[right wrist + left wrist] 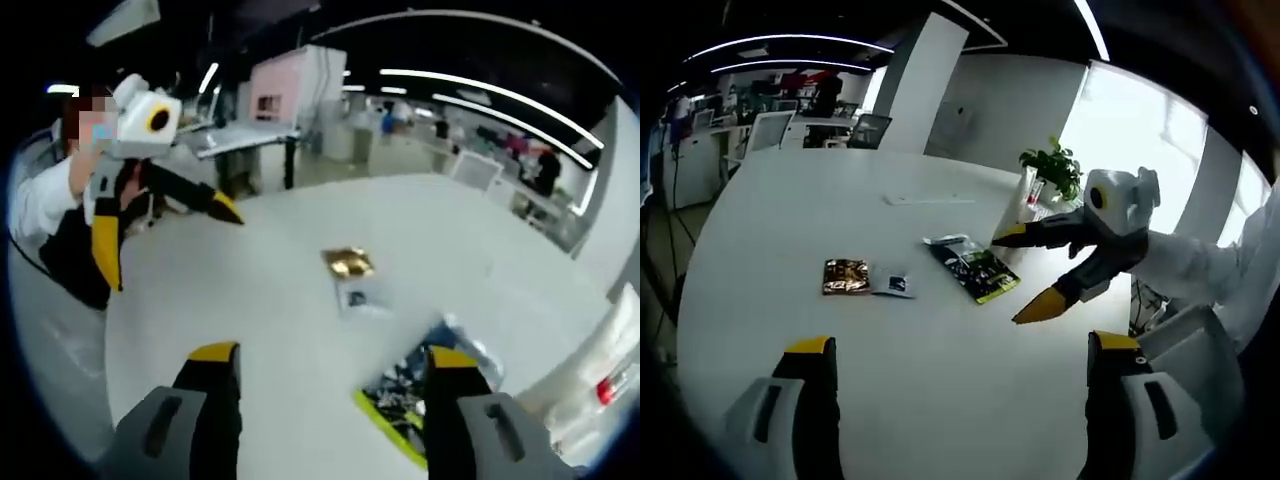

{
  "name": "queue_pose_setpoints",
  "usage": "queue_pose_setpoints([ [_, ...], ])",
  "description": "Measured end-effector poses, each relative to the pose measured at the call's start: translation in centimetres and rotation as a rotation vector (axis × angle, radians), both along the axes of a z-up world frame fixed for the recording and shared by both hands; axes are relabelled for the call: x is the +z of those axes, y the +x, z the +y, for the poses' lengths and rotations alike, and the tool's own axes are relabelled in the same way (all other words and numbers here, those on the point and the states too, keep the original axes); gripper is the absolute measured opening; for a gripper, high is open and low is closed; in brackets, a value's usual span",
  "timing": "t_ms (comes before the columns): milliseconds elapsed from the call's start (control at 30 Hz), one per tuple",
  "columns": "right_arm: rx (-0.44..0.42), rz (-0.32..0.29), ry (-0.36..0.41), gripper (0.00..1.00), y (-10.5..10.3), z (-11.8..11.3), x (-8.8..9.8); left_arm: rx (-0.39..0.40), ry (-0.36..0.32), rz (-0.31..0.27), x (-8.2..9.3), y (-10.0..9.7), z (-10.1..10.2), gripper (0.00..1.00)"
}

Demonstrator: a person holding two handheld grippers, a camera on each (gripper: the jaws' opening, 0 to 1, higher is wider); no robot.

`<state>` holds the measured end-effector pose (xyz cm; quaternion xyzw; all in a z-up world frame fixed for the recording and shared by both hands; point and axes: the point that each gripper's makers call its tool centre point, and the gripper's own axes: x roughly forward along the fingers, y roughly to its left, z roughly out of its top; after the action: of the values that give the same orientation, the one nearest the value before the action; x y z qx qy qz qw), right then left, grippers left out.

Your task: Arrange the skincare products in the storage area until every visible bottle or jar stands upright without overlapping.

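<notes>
White table (940, 400), gold sachet (846, 276), black-and-yellow packet (978, 270).

Both tongs are the same build, left tongs (958, 345) and right tongs (325, 352): chunky black jaws with yellow tips on pale grey housings with dark slots, and the person's got a white sleeve (1200, 268) on.

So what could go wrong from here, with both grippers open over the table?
The things on the white table are flat sachets, not bottles: a gold packet, a small white one and a dark pouch. They may not stand upright at all. The right gripper hangs open by the dark pouch; thin foil could slide away rather than lift. The left gripper is also open, holding nothing.
</notes>
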<state>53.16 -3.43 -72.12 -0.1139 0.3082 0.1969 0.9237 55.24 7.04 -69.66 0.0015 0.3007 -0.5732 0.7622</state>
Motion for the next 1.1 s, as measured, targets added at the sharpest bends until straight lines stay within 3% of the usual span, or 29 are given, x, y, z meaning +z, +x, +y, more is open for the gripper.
queue_pose_setpoints([
  [767, 0.015, -0.024, 0.012, 0.55, 5.8, 0.5, -2.5, 0.003, -0.014, 0.021, -0.8, -0.4, 0.1, 0.98],
  [1100, 0.008, -0.046, 0.015, 0.4, 8.2, 0.6, -3.2, -0.002, -0.011, 0.039, -1.4, -0.8, 0.4, 0.99],
])
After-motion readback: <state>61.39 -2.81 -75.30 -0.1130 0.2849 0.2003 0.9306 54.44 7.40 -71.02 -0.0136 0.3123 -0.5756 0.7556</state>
